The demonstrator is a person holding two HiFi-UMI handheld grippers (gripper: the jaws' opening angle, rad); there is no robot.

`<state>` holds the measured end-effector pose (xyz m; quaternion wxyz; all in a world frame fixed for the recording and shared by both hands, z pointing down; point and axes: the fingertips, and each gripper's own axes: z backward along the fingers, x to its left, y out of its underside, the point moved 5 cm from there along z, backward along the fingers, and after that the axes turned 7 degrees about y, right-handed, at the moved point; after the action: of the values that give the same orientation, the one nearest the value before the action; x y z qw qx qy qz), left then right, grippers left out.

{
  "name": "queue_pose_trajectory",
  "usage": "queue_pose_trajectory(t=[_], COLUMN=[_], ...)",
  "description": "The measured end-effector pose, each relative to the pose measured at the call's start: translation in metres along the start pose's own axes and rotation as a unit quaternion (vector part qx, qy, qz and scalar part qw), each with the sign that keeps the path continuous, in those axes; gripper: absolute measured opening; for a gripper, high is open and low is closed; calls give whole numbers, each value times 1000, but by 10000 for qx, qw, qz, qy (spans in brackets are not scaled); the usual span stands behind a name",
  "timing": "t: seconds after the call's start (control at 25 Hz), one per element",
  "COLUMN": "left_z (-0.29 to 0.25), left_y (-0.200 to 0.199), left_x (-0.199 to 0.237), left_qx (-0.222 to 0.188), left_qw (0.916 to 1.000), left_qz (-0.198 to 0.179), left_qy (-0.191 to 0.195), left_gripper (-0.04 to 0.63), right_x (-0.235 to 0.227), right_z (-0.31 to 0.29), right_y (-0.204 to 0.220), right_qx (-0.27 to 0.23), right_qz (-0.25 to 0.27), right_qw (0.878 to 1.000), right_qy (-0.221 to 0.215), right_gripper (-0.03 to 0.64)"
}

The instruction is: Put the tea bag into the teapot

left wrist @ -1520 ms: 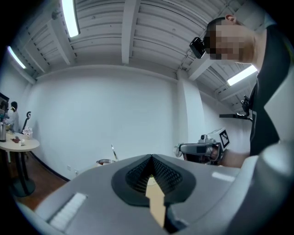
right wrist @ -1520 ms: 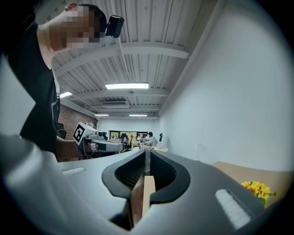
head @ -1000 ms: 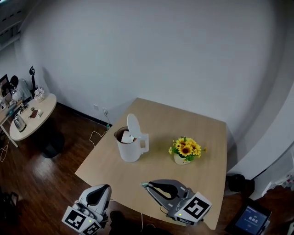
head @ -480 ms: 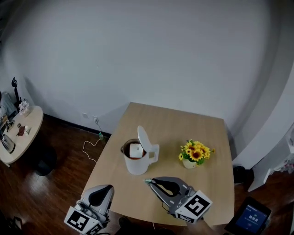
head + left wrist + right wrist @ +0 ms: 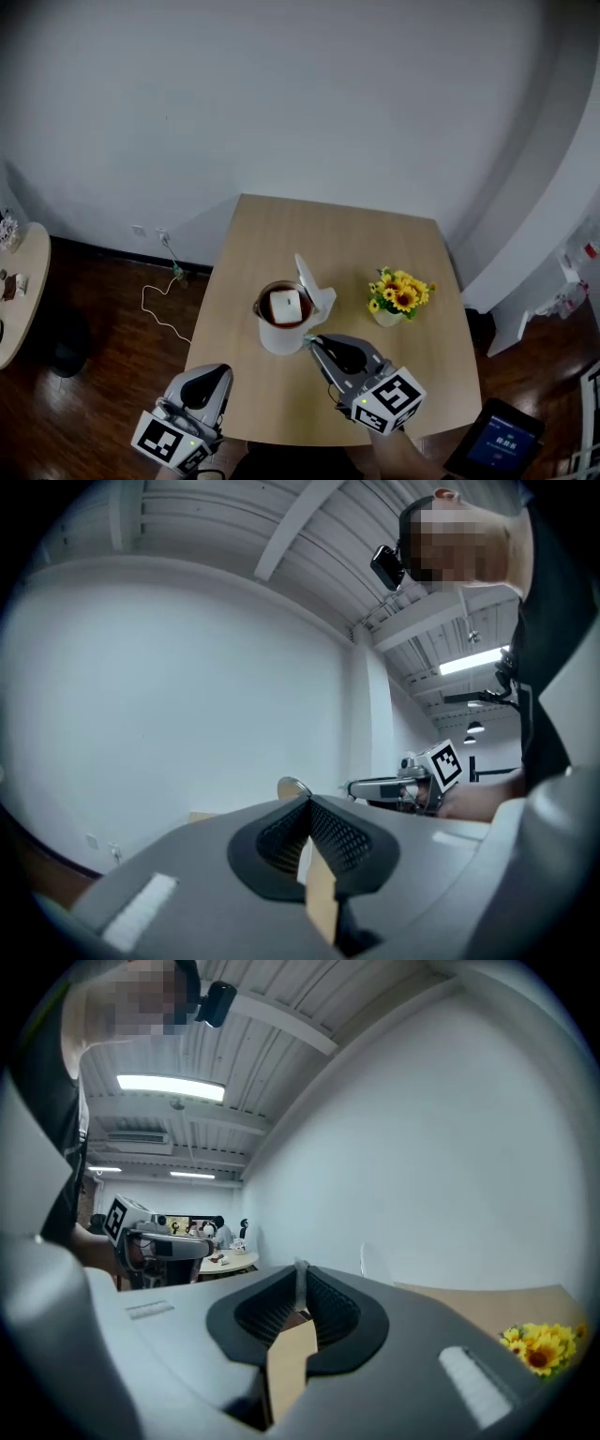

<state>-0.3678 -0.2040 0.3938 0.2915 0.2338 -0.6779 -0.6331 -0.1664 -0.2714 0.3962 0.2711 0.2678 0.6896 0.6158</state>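
A white teapot (image 5: pixel 278 336) stands in the middle of the wooden table (image 5: pixel 281 225) with its lid (image 5: pixel 305 276) tipped up. A white square tea bag (image 5: pixel 286 306) lies inside the teapot's dark opening. My right gripper (image 5: pixel 312 341) is shut, its tips just right of the teapot's base; a thin pale sliver shows between the tips (image 5: pixel 300 1283), and I cannot tell what it is. My left gripper (image 5: pixel 222 372) is shut with nothing in it, held over the table's front left edge. In the left gripper view the jaws (image 5: pixel 307 803) meet, and the lid (image 5: pixel 293 787) peeks over them.
A small pot of sunflowers (image 5: pixel 398 294) stands right of the teapot. A cable (image 5: pixel 159 305) trails on the dark wood floor at the left. A round side table (image 5: pixel 14 281) sits at the far left. A tablet (image 5: pixel 502 441) lies at the lower right.
The head view has swung, so the table sits lower and more central. My right gripper has moved up close beside the teapot. The tea bag stays inside the pot.
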Motion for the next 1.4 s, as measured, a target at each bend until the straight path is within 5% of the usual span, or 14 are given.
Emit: queue_pose_trajectory(t=[0.88, 1.4], left_z=[-18, -31], left_y=[35, 43], left_x=[50, 65], left_qx=[568, 423], left_qw=[9976, 9976], left_qz=[343, 541], left_qy=[-175, 43], left_gripper=[5, 5], right_x=[-38, -52], right_z=[-101, -123], right_y=[87, 97], right_qx=[437, 733], right_qz=[-737, -976], right_qw=[9851, 9693], right_qy=[1493, 2137], right_gripper=[35, 35])
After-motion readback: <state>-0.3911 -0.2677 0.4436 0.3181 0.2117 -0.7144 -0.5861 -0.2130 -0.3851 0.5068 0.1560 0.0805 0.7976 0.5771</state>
